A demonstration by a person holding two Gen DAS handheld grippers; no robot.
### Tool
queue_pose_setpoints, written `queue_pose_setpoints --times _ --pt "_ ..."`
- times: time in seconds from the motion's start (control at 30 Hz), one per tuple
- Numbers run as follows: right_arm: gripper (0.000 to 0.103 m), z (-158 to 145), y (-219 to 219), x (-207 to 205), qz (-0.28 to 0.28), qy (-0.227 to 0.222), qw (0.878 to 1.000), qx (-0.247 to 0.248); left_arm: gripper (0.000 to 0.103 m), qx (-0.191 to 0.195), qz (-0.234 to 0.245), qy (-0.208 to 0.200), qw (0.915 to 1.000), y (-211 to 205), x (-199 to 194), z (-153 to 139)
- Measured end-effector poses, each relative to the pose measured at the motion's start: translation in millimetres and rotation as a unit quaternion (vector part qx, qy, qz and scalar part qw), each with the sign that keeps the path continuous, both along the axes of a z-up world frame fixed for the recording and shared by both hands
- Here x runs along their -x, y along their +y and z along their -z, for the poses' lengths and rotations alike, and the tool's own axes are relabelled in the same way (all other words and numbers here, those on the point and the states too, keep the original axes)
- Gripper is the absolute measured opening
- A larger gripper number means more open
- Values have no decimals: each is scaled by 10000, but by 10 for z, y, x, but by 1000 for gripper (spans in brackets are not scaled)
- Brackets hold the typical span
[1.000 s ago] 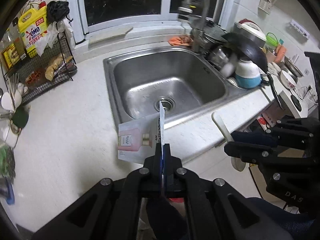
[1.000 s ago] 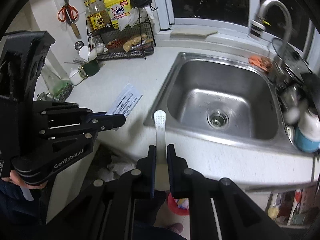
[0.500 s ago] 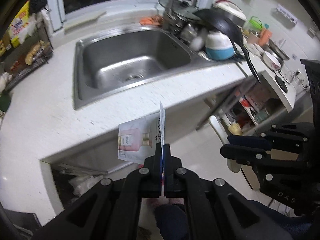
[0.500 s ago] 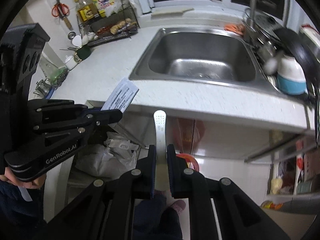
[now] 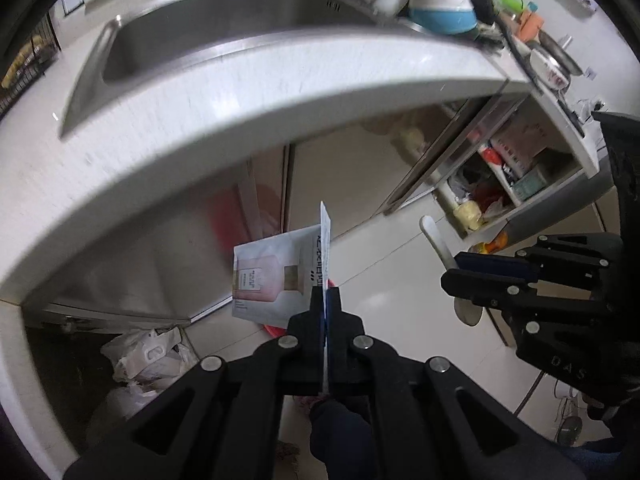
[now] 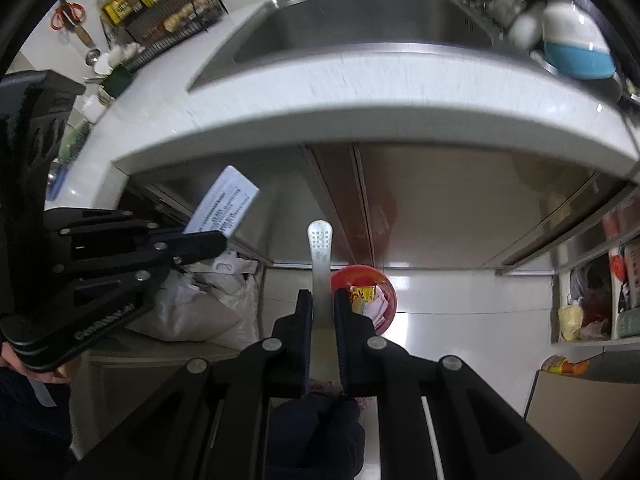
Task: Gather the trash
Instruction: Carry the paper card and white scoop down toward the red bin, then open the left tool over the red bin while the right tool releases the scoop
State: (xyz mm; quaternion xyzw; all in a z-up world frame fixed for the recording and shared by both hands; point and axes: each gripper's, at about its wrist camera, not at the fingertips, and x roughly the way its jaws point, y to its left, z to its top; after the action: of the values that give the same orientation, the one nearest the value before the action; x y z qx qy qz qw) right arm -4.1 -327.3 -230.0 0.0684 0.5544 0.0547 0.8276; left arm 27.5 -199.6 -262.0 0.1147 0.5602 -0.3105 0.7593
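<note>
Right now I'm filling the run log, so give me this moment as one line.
left gripper: shut on paper packet | right gripper: shut on white spoon | red bin: below, on floor

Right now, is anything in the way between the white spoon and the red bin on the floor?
Nothing visible blocks it. The right gripper is shut on the white spoon, and the red bin sits open on the floor just beyond and right of it. The counter edge lies above and behind.
</note>
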Motion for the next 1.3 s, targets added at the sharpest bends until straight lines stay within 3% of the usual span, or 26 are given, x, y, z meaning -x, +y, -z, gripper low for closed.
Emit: queue_pose_setpoints --times 0.33,0.6,0.83,1.0,1.03,1.07,1.1,1.13,1.3 --pt "10 1426 -57 -150 19 218 9997 -70 0 -221 66 289 9993 -44 -35 1566" --pt "10 2449 -152 -298 -44 341 9993 -148 0 -302 162 511 9981 -177 -113 2594" --pt "10 3229 -183 -520 -192 432 9987 -164 0 -321 222 677 9969 -357 -207 3271" --pt "10 3511 -283 -515 -175 503 9985 -134 1 -355 196 870 9954 -421 -256 3601" --pt "10 3536 -313 -513 -148 516 9985 -128 3 -396 197 857 9953 -429 -251 3629" --pt "10 3543 -328 -497 -120 525 9985 -122 13 -455 178 827 9954 -434 -257 3661" --pt "10 3542 -342 -490 -95 522 9985 -108 29 -452 142 829 9954 -454 -267 3677" --pt "10 3534 -349 -488 -71 524 9986 -81 38 -406 111 824 9957 -451 -282 3673" --pt "10 3427 -419 -422 68 564 9984 -45 54 -432 154 729 9963 -440 -301 3611"
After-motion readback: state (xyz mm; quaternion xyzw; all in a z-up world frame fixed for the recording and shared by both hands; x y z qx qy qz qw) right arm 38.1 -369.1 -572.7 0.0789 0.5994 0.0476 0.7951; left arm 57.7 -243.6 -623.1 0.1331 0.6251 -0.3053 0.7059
